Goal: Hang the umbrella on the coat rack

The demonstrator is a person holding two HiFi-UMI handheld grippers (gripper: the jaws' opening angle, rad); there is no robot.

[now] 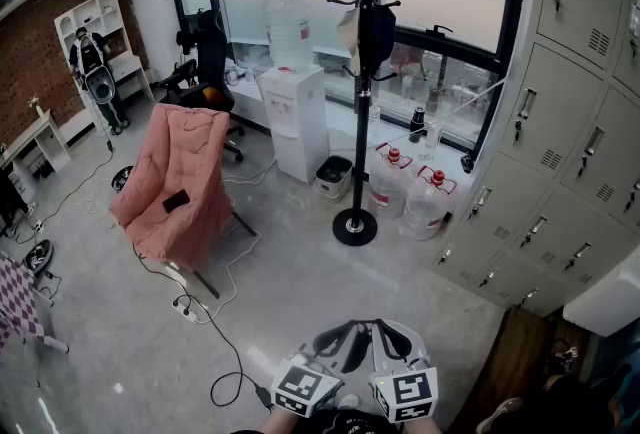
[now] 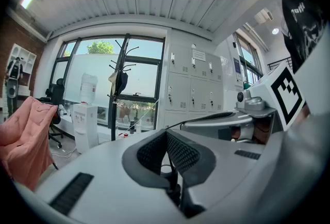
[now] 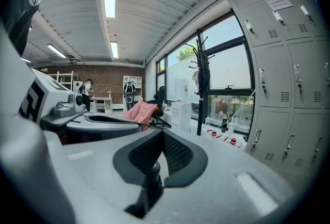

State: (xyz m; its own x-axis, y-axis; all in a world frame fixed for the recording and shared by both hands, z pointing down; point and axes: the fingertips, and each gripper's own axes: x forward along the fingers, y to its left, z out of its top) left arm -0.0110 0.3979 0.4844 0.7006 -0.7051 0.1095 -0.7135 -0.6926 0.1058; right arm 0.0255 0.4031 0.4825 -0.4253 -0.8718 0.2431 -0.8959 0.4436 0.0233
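Note:
The black coat rack (image 1: 361, 92) stands on a round base by the window, ahead of me. A dark folded thing (image 1: 376, 32) hangs from one of its hooks beside a beige item; I cannot tell whether it is the umbrella. The rack also shows in the left gripper view (image 2: 119, 89) and the right gripper view (image 3: 202, 89). A thin pale rod (image 1: 450, 112) slants along the window sill. My left gripper (image 1: 345, 340) (image 2: 166, 135) and right gripper (image 1: 392, 340) (image 3: 161, 138) hang side by side low in the head view, both shut with nothing in them, well short of the rack.
A pink draped chair (image 1: 180, 177) stands to the left, with cables (image 1: 215, 322) on the floor near it. A white water dispenser (image 1: 295, 117), a small bin (image 1: 333, 177) and water jugs (image 1: 428, 200) flank the rack. Grey lockers (image 1: 560, 152) line the right wall.

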